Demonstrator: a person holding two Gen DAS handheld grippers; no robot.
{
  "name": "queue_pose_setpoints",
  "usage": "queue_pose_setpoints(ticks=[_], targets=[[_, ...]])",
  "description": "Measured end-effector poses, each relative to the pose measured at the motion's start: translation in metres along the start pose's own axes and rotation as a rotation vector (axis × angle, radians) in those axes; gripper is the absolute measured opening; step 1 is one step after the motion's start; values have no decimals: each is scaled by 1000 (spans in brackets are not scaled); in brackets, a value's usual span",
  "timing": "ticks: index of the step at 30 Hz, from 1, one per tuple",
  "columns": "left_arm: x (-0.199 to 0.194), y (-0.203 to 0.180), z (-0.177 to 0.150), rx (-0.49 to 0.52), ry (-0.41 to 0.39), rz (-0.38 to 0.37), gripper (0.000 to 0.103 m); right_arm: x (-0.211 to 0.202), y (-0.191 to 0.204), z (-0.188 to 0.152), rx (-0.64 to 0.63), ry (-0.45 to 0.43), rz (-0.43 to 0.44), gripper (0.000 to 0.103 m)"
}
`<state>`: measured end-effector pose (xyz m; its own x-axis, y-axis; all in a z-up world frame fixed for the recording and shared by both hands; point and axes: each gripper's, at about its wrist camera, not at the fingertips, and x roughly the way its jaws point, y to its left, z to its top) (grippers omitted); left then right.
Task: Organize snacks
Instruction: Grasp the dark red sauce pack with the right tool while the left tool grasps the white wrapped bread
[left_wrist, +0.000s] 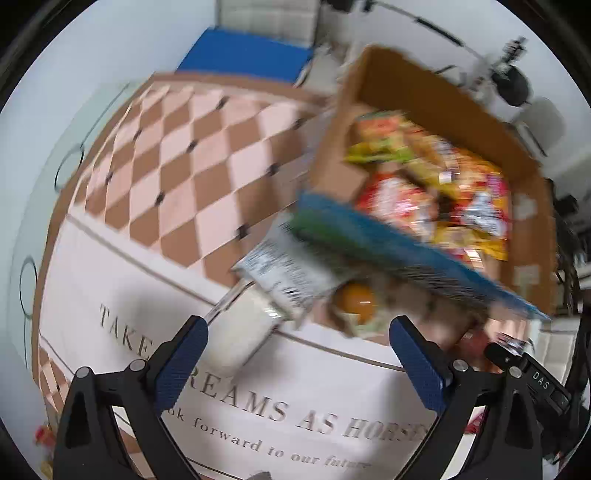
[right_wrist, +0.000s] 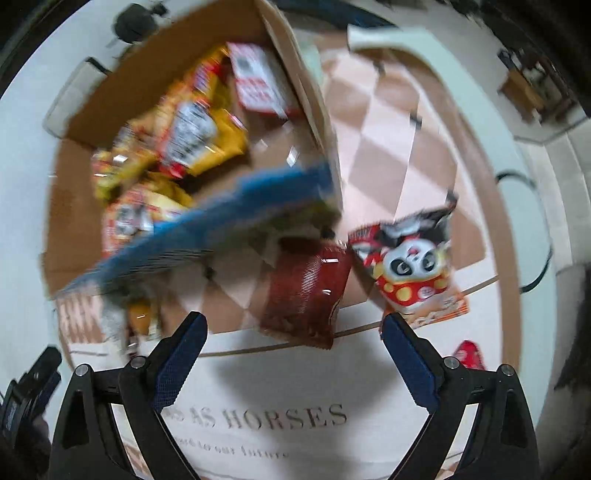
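Below, line by line:

Cardboard box (left_wrist: 439, 96): sitting open-topped on the checkered mat (left_wrist: 207, 147), its brown walls showing in both wrist views; blur is softening every edge.

Box contents: yellow snack bags (right_wrist: 207, 140) are lying piled inside with red-and-white packets (left_wrist: 399, 199); a red-and-white carton (right_wrist: 255, 81) is lying toward one inner wall. Part of the cardboard floor is showing bare beside them.

Blue-edged packet (left_wrist: 388, 254): hanging tilted across the box's near rim, partly over the box and partly over the mat; what is supporting it cannot be told.

White-labelled pouch (left_wrist: 280, 273): lying on the mat just outside the box, next to the blue-edged packet.

Orange-printed packet (left_wrist: 356, 299): peeking out from under the blue-edged packet, near the box corner.

Dark red bag (right_wrist: 310, 291): lying on the mat outside the box, just beside the panda bag (right_wrist: 410, 266).

Small red packet (right_wrist: 469, 354): lying apart near the mat's edge.

Left gripper (left_wrist: 297, 345): pointing steeply down over the lettered part of the mat, jaws standing wide, nothing between the blue pads.

Right gripper (right_wrist: 293, 339): pointing steeply down, jaws spread wide and gripping nothing, the dark red bag lying just ahead of the fingertips.
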<state>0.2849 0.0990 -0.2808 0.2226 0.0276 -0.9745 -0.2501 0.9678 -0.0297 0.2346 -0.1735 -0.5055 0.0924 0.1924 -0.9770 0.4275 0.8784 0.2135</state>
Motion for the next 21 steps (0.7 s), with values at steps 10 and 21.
queue_pose_setpoints(ticks=[10, 21], targets=[[68, 59, 11, -171, 138, 9, 101, 61, 4, 2, 35, 38, -121, 81], [88, 68, -6, -60, 169, 16, 101, 68, 28, -18, -78, 59, -156, 63]])
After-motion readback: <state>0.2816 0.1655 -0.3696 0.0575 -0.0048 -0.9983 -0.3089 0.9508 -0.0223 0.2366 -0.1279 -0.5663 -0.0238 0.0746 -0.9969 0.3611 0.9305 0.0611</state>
